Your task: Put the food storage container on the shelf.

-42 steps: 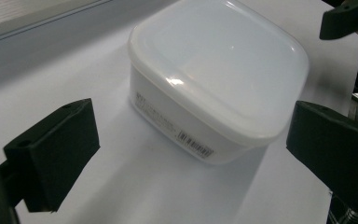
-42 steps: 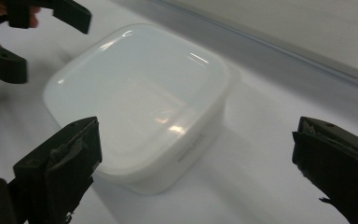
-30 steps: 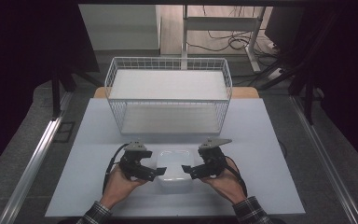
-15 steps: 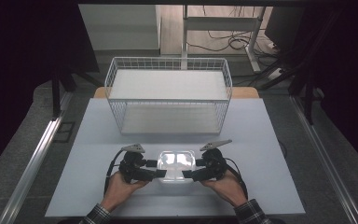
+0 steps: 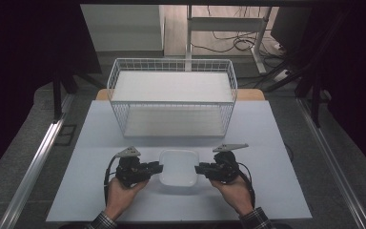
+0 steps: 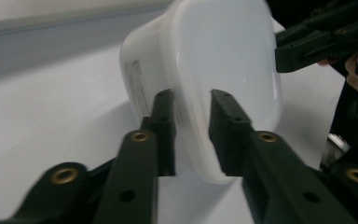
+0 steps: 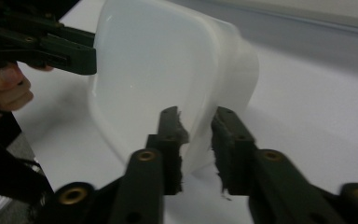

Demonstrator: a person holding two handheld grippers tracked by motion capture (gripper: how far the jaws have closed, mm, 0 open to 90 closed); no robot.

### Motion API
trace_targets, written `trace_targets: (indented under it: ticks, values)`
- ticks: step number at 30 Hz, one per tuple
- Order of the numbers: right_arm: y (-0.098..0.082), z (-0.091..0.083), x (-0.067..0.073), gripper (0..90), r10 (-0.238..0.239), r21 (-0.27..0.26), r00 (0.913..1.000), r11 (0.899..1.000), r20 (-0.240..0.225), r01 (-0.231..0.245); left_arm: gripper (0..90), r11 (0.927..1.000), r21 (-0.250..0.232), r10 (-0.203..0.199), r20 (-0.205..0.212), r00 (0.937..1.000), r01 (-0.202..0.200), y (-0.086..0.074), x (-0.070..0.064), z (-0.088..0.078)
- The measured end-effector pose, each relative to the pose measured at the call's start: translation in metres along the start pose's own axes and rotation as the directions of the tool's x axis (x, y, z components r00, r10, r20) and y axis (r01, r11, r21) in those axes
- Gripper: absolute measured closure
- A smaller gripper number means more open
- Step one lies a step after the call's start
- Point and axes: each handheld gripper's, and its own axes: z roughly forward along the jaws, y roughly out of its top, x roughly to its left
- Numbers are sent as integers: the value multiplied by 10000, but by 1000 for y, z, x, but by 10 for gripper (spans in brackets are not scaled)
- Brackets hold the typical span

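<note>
A white plastic tub (image 5: pixel 178 167) is near the front of the white table (image 5: pixel 276 138), between my two grippers. My left gripper (image 5: pixel 158 167) grips its left wall and my right gripper (image 5: pixel 198 168) its right wall. In the left gripper view the jaws (image 6: pixel 191 98) straddle the tub (image 6: pixel 223 56), one inside and one outside its wall, with the right gripper (image 6: pixel 317 42) at the far side. The right gripper view shows the same hold (image 7: pixel 198 114) on the tub (image 7: pixel 154 70), with the left gripper (image 7: pixel 42 44) opposite. Whether the tub rests on the table or is lifted, I cannot tell.
A white wire basket (image 5: pixel 171 62) stands at the back middle of the table, its front wall a short way beyond the tub. Bare table surface lies to either side of the hands. Dark floor and metal rails (image 5: pixel 33 162) flank the table.
Both grippers and the tub have moved away from the person, toward the basket. The tub now shows its pale opening facing up.
</note>
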Motion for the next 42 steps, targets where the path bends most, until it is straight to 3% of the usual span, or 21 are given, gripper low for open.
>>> trace_targets:
  ticks: [1, 5, 13, 20, 31, 42]
  values:
    - [0, 1, 1, 780, -203, -27, 9997, 9998, 151, 203, 791, 9998, 47, 207, -244, 9995, -206, 0, -2, 0]
    - [0, 3, 4, 782, -353, -273, 9987, 9990, 375, 363, 792, 10000, -3, 11, -262, 9997, -11, -1, 1, 0]
    - [3, 0, 10, 781, -489, -984, 9969, 9936, 611, 547, 791, 9996, -209, 169, -630, 9979, -182, 3, -5, -4]
    - [12, -4, 16, 781, -891, -1385, 9926, 9853, 826, 999, 792, 9986, -377, 340, -878, 9956, -375, 12, -8, -10]
    - [36, -13, 20, 781, -1258, -1968, 9888, 9705, 799, 1394, 791, 9944, -783, 619, -1172, 9912, -713, 38, -11, -26]
    - [69, -24, 18, 781, -1348, -2505, 9882, 9566, 733, 1491, 791, 9874, -1077, 999, -1416, 9849, -1156, 77, -11, -39]
